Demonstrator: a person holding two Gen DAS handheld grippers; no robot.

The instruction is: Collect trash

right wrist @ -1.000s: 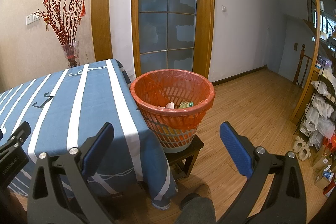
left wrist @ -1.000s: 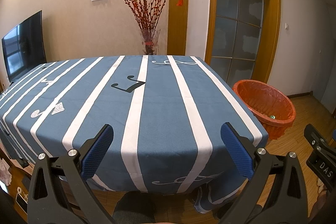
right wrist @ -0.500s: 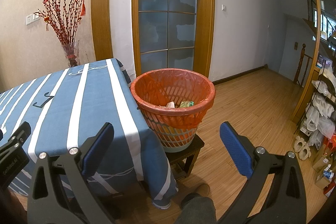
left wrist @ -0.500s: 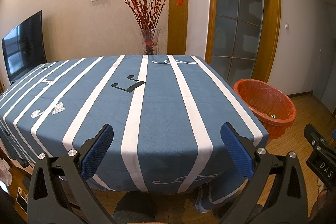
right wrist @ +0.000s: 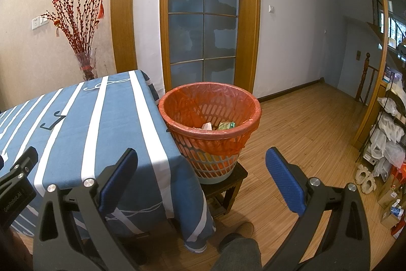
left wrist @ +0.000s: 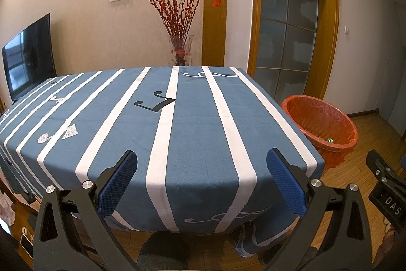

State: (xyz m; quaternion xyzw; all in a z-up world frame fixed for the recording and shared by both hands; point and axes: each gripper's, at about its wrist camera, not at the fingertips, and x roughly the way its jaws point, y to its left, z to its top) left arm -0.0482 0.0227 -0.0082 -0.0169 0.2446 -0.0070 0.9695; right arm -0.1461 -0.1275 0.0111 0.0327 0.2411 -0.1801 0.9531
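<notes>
Both grippers, left (left wrist: 201, 179) and right (right wrist: 201, 179), hold their fingers spread wide with nothing between them. The trash (right wrist: 218, 125) lies inside the orange bin (right wrist: 210, 128), on a stool just beside the worktop (left wrist: 192, 128), ahead of the right fingers.

— What sits past the table's right edge?
— An orange plastic lattice wastebasket lined with a red bag (right wrist: 210, 123), standing on a small dark wooden stool (right wrist: 228, 184), touching the blue-and-white striped tablecloth (right wrist: 101, 123).
— Anything inside?
— A white scrap (right wrist: 206, 126) and a green wrapper (right wrist: 226, 125) near the bottom.
— And the right gripper (right wrist: 201, 174)?
— Its blue-padded fingers (right wrist: 284, 182) are spread wide, holding nothing, above the wood floor (right wrist: 304, 133).
</notes>
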